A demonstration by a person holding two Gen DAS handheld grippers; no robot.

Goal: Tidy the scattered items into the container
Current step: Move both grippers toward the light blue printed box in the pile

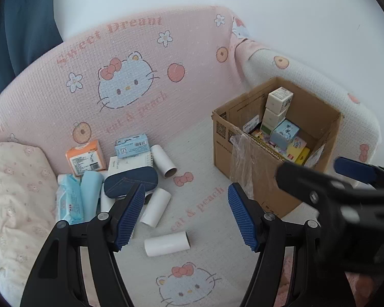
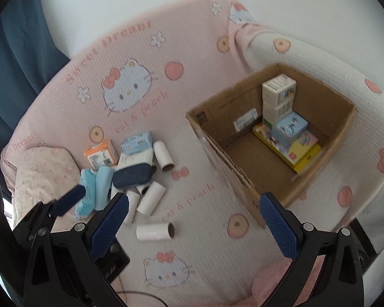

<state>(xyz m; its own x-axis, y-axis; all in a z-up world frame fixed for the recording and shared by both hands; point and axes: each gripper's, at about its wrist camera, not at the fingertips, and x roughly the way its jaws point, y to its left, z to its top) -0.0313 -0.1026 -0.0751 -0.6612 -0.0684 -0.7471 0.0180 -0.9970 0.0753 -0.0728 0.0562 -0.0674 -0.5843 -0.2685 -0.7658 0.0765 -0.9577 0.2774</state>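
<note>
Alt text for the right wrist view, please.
The open, empty right gripper hovers over a pink cat-print sofa, between a cardboard box holding small cartons and a pile of cardboard tubes, tissue packs and a navy case.

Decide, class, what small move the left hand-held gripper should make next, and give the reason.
Probably lower the left hand-held gripper onto the lone white tube lying just ahead of it. Its jaws stand open and empty, and that tube lies apart from the pile, so nothing crowds a grasp. The cardboard box stands close by, with bare floor left inside.
</note>
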